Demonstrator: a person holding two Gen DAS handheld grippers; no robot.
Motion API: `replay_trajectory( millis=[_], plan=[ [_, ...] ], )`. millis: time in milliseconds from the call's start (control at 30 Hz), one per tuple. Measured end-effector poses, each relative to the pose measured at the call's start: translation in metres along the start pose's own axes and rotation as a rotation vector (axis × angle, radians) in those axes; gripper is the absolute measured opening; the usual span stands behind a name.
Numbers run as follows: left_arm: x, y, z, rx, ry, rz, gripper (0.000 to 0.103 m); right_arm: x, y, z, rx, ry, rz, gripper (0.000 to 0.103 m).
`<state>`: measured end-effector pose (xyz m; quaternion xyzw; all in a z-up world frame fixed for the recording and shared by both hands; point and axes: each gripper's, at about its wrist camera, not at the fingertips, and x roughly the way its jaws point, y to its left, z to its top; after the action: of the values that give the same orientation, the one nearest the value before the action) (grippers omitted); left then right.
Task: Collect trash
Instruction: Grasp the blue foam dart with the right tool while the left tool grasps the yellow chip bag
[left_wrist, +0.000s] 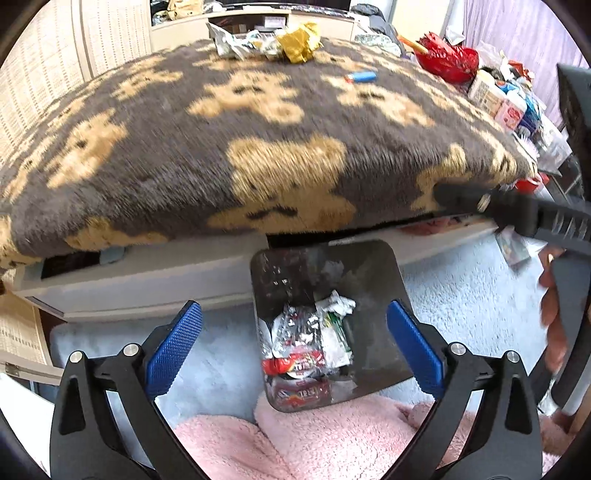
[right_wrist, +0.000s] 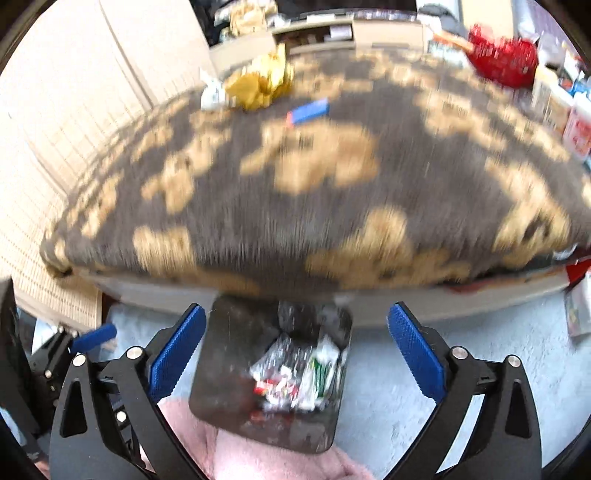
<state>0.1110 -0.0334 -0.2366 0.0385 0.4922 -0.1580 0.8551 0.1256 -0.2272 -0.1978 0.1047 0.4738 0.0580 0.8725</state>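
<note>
A dark square trash bin (left_wrist: 373, 295) stands on the pale carpet in front of a low table, with crumpled wrappers (left_wrist: 310, 336) inside. It also shows in the right wrist view (right_wrist: 229, 354). My left gripper (left_wrist: 294, 345) is open and empty above the bin. My right gripper (right_wrist: 295, 350) is open and empty above the bin too, and its arm shows at the right in the left wrist view (left_wrist: 517, 210). On the table's brown bear-pattern blanket (left_wrist: 207, 147) lie a gold wrapper (left_wrist: 299, 40), silver wrappers (left_wrist: 232, 42) and a blue lighter (left_wrist: 361, 76).
A red basket (left_wrist: 448, 61) and boxes and bottles (left_wrist: 506, 99) crowd the table's right edge. Pink fleece (left_wrist: 314, 439) lies in front of the bin. A shelf unit (left_wrist: 258, 18) stands behind the table. The right wrist view is motion-blurred.
</note>
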Motion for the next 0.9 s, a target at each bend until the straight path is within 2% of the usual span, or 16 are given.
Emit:
replay_trajectory(
  millis=[233,633,767,833,900],
  plan=[
    [-0.007,0.018,0.036,-0.004,-0.048,0.023,0.095,-0.007,0.003,0.057,-0.034,-0.093,-0.033,0.1],
    [0.004,0.04,0.105,0.022,-0.108,0.059,0.095,0.044,0.005,0.116,0.019,-0.088,-0.002,0.097],
    [0.007,0.045,0.123,0.027,-0.125,0.052,0.095,0.064,-0.001,0.128,0.051,-0.054,0.019,0.071],
    [0.01,0.045,0.13,0.034,-0.128,0.053,0.095,0.074,-0.003,0.135,0.057,-0.045,0.021,0.065],
    [0.013,0.045,0.138,0.042,-0.132,0.052,0.095,0.082,-0.002,0.14,0.054,-0.037,0.017,0.065]
  ],
)
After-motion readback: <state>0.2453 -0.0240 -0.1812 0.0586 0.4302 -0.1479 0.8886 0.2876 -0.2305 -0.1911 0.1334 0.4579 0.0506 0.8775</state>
